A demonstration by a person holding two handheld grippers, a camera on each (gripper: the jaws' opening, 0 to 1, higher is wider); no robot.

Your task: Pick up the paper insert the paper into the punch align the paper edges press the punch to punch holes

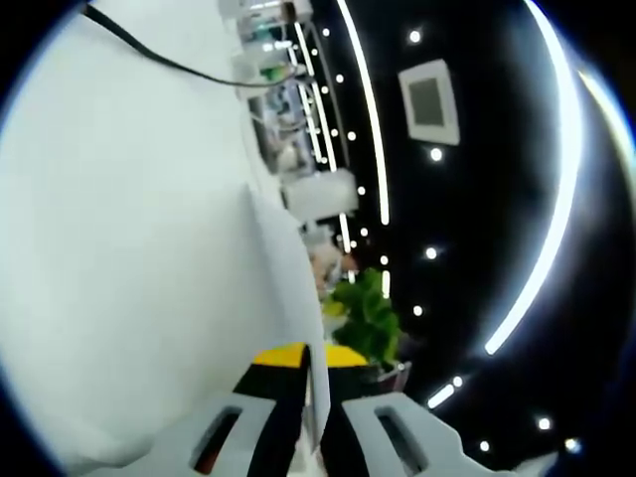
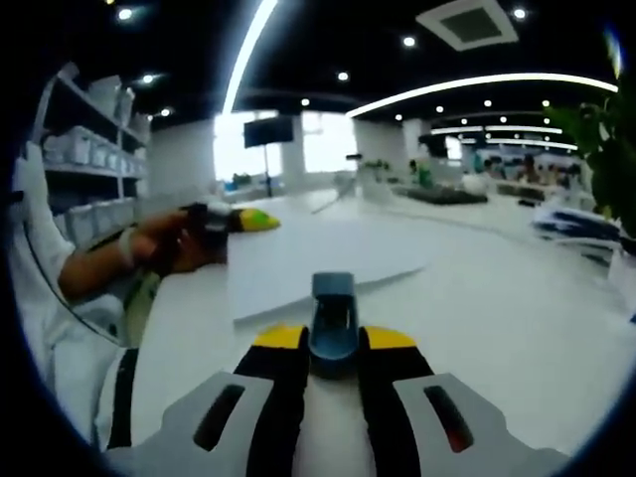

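We hold the paper sheet (image 2: 308, 260) edge-on in the left gripper (image 1: 311, 397), its jaws closed on it, feeding it toward the hole punch (image 2: 332, 326) between the right gripper's (image 2: 332, 360) jaws; whether they grip it, we cannot tell.

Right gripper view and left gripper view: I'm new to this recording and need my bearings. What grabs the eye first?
In the right gripper view, the blue punch sits between the right gripper jaws, with the white paper just beyond on the table. The left gripper, in a hand, holds the paper's far corner. In the left gripper view, paper stands edge-on between the jaws.
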